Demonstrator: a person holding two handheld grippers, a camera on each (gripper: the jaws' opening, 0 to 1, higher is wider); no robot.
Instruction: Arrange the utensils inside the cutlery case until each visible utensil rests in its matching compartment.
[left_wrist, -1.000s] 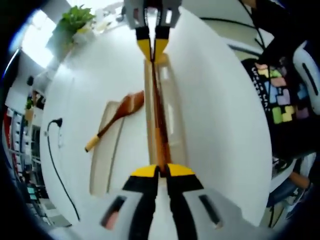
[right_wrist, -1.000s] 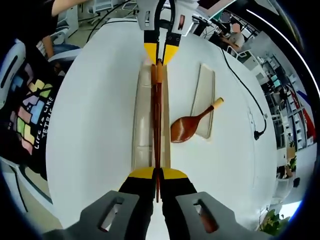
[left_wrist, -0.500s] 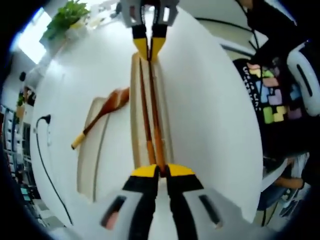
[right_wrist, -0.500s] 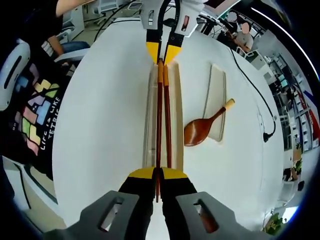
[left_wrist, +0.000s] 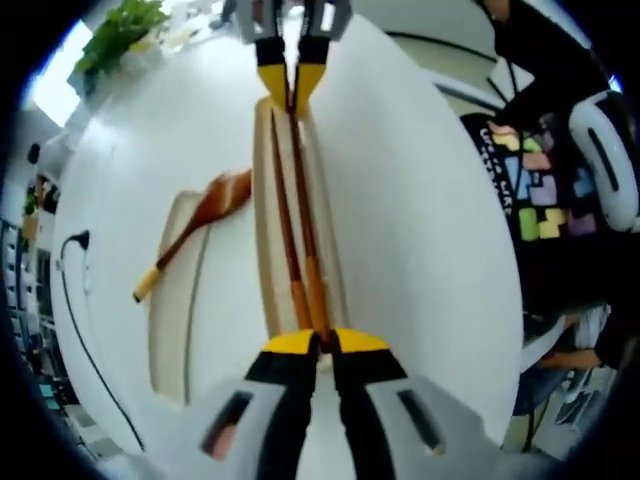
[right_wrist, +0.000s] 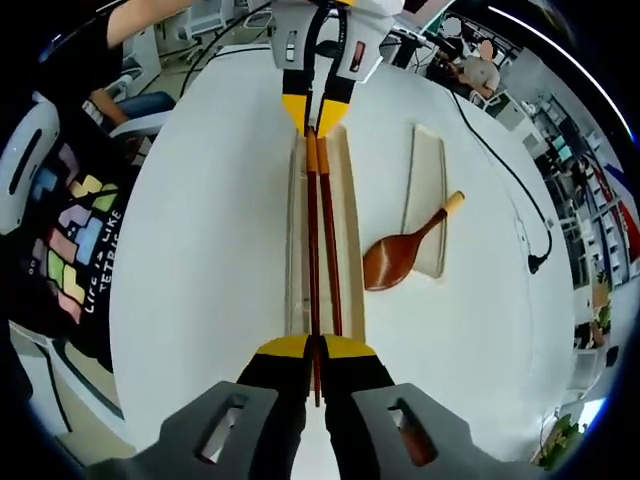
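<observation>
While chopsticks (right_wrist: 318, 240) span case (right_wrist: 350, 230), both tongs (left_wrist: 318, 345) (right_wrist: 315, 350) pinch opposite ends; spoon (right_wrist: 395, 258) beside.

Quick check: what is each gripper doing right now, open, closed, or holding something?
Left gripper: shut on the chopsticks, over the case.
Right gripper: shut on the chopsticks' other end.

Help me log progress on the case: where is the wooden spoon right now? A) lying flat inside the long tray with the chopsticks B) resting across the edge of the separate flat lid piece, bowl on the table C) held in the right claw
B: the wooden spoon lies slanted across the lid piece, its bowl on the white table, apart from the long tray holding the chopsticks.
</observation>
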